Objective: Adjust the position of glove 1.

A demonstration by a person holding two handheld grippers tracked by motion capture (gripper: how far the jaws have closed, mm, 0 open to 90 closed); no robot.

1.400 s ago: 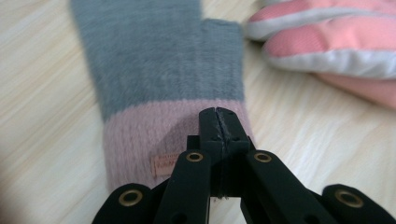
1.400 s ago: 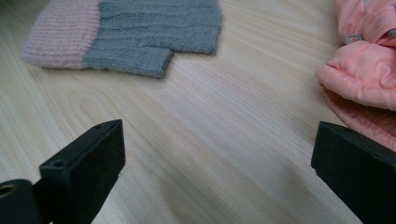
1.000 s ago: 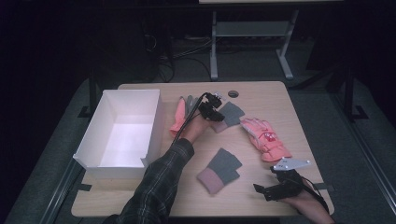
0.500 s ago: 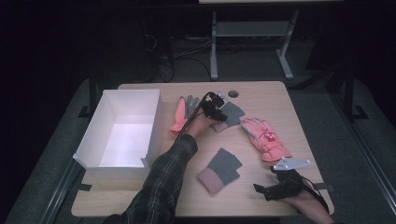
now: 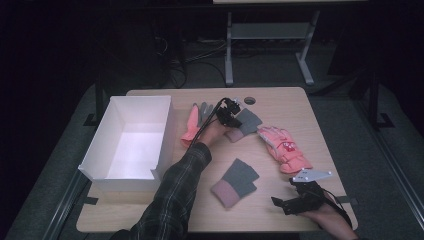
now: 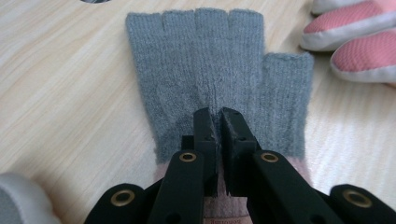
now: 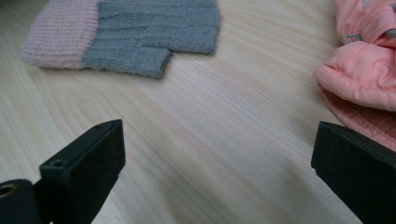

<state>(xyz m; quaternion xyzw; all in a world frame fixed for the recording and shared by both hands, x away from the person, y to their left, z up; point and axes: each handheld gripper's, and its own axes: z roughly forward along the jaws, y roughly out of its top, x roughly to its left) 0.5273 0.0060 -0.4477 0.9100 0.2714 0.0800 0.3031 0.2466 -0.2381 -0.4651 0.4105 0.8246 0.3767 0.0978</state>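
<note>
A grey fingerless glove with a pink cuff (image 5: 246, 121) (image 6: 205, 56) lies flat at the far middle of the table. My left gripper (image 5: 231, 115) (image 6: 215, 114) is shut on it, pinching a small pucker of grey knit near the palm. A second grey and pink fingerless glove (image 5: 235, 182) (image 7: 140, 32) lies at the near middle. My right gripper (image 5: 281, 205) (image 7: 217, 144) rests open at the near right, with bare wood between its jaws. A padded pink glove (image 5: 285, 149) (image 7: 364, 70) lies beyond it on the right.
A white open box (image 5: 131, 172) stands along the table's left side. A thin pink and grey glove (image 5: 196, 121) lies beside the box, left of my forearm. A round cable hole (image 5: 249, 100) sits near the far edge. Padded pink fingers (image 6: 359, 42) lie right of the pinched glove.
My left gripper has edged slightly right over the far grey glove. The right gripper has stayed where it was.
</note>
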